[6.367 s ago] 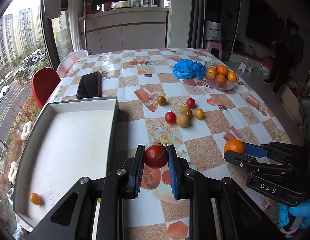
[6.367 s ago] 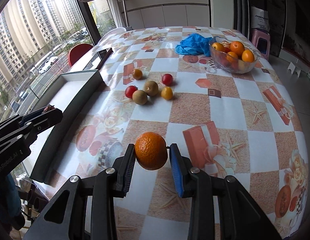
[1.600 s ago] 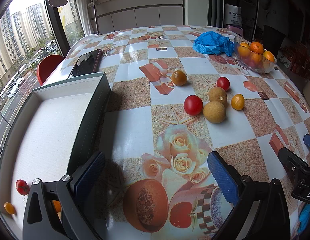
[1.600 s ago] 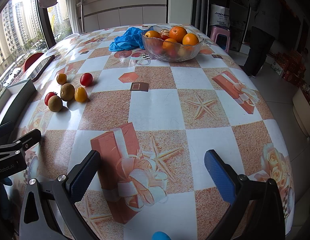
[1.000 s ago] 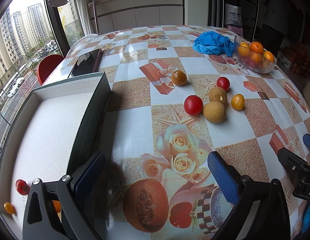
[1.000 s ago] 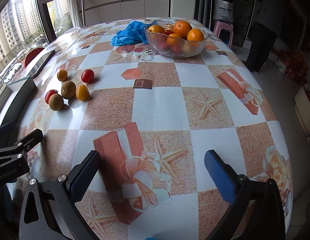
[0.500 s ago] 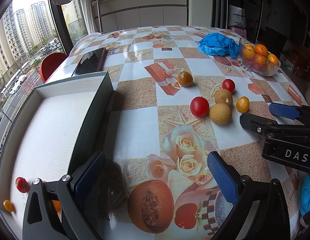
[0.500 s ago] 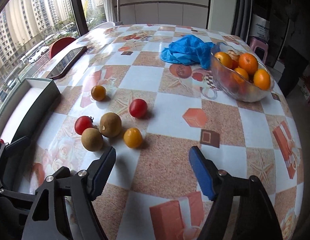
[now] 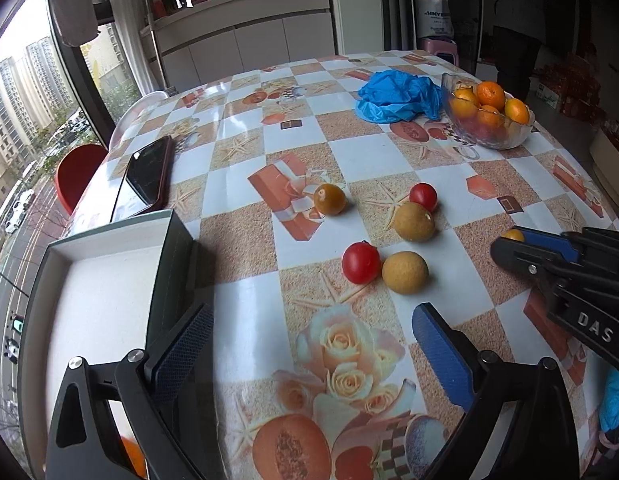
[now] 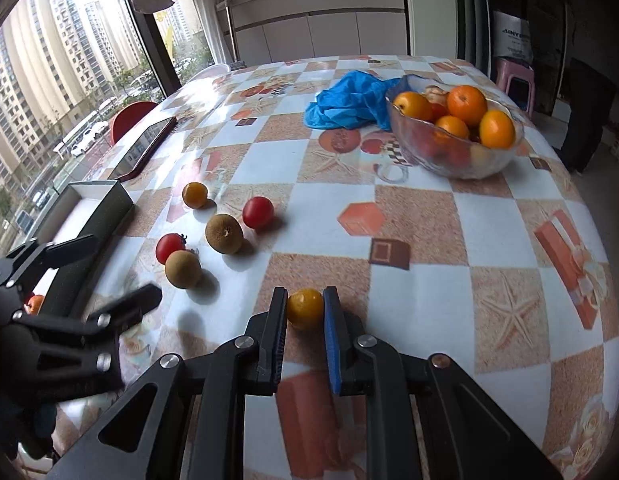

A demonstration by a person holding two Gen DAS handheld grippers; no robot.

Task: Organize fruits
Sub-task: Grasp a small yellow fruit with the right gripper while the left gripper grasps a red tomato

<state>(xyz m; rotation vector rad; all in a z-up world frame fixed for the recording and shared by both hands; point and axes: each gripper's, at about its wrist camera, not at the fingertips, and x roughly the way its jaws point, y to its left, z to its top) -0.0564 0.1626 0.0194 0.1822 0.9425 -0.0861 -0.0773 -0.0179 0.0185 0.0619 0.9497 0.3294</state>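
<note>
Yellow-orange and small, a round tomato point(image 10: 304, 307) is sitting clamped between the pads of the right tongs point(image 10: 305, 320) at lower centre of the right wrist view, its underside at the chequered surface point(image 10: 429, 280); these jaws have just been closing onto it. In the left wrist view the same tongs are reaching in from the right edge, with only a sliver of the yellow fruit showing at their tip.

The left tongs point(image 9: 309, 340) are standing apart at the bottom of their own view, nothing between the pads; the jaws have just been closing a little. Ahead of them, near mid-frame, a red tomato point(image 9: 361, 262) is lying touching a brown round fruit point(image 9: 404, 272). Further up are sitting a second brown fruit point(image 9: 414, 221), a smaller red tomato point(image 9: 423, 196) just beside it, and an amber tomato point(image 9: 329, 199) to their left.

A white-lined box point(image 9: 109, 280) is occupying the left side of that view, an orange fruit point(image 9: 131, 456) peeking out at its lower end. A glass bowl point(image 10: 453, 160) of oranges is standing in the upper right of the right wrist view, a blue crumpled bag point(image 10: 345, 104) touching its left rim. A dark phone point(image 9: 147, 174) is lying above the box.
</note>
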